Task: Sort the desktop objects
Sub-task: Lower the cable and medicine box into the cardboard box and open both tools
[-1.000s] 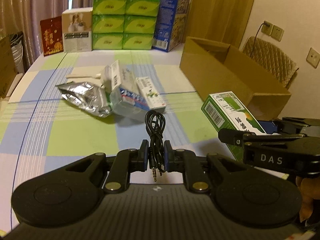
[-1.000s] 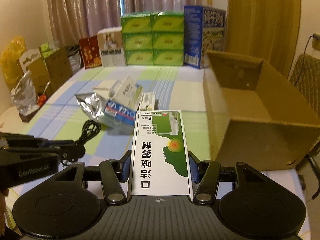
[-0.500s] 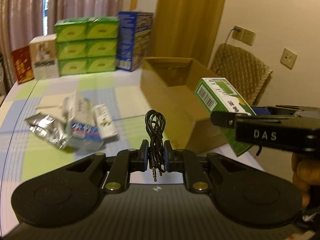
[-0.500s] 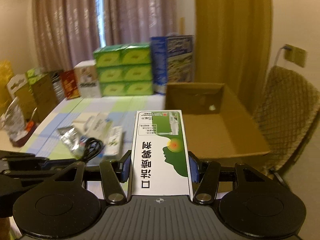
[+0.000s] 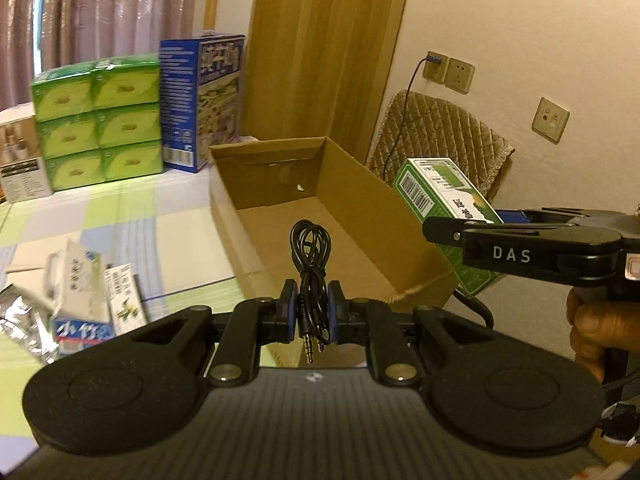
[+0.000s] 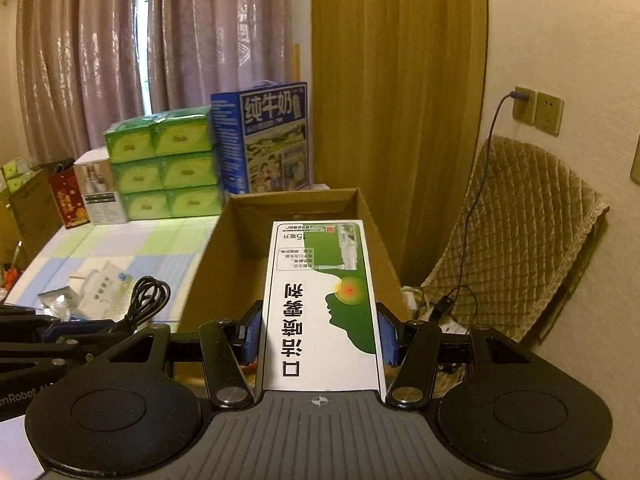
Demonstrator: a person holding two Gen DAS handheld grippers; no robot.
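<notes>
Between left fingers [image 5: 289, 312]: coiled cable [image 5: 311, 264].

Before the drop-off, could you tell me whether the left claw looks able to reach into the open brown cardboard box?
Probably yes: the left claw, shut on the coiled black cable, faces the box's open, empty top.

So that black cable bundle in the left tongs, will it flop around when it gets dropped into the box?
Probably a little: the black cable bundle is tied into a coil, so it stands up stiffly. Likely light, and its loose plug ends dangle below.
</notes>
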